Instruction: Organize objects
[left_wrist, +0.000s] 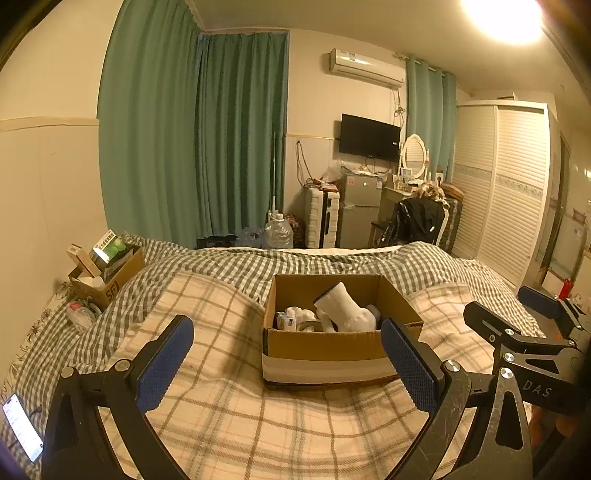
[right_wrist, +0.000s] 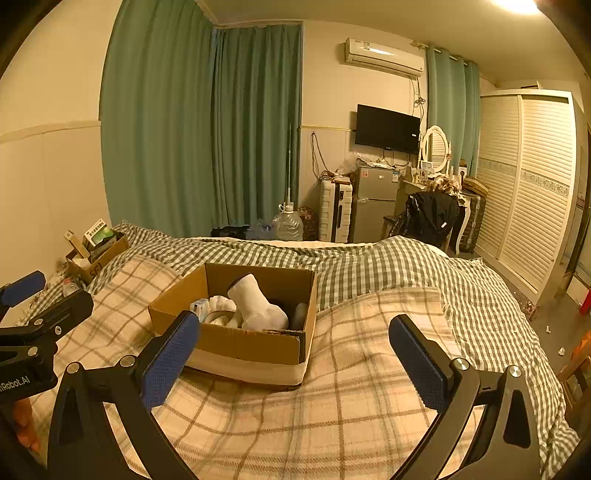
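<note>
Left wrist view: box sits on the bed dead ahead of the left tool, sock sticking up inside, long side across the view; left tool is spread wide, empty, level above the blanket. Right wrist view: box lies ahead-left of the right tool, also wide and empty, so I'd judge left nearer.

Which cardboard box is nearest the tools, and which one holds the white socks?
Both: the open box on the beige plaid blanket, right ahead of the left tool, white socks inside. The other box sits far left by the wall, holding packaged goods.
</note>
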